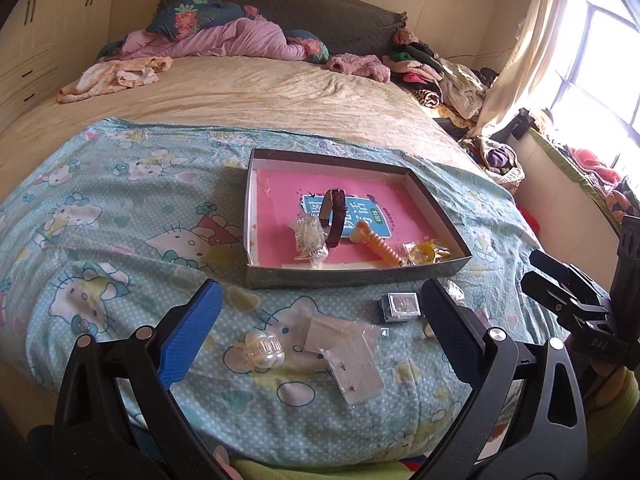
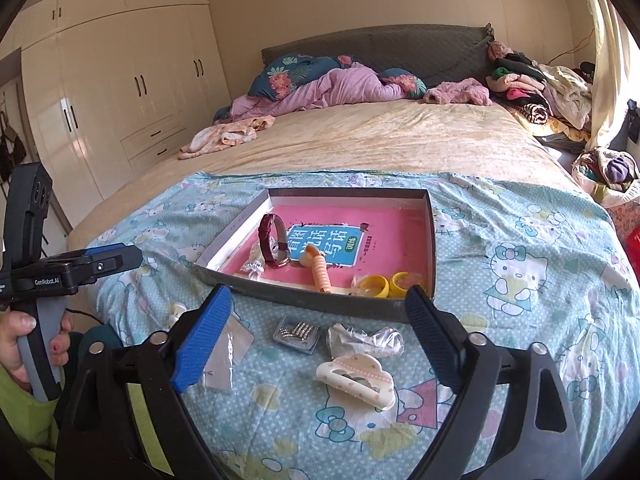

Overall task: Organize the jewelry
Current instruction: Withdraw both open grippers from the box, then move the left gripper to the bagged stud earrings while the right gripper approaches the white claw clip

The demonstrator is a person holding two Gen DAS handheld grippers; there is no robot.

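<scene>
Right wrist view, right claw wide open, empty, above hair clip, bead case, box beyond

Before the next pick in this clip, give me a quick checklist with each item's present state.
1. Right gripper open, nothing between its fingers: ok.
2. Left gripper open and empty: ok.
3. Box upright on the cartoon sheet, bare pink floor left inside: ok.
4. Cream hair claw loose on the sheet, in front of the right gripper: ok.
5. All jewelry already in the box: not ok; clear packets, the small case and the pearly clip lie outside.
</scene>
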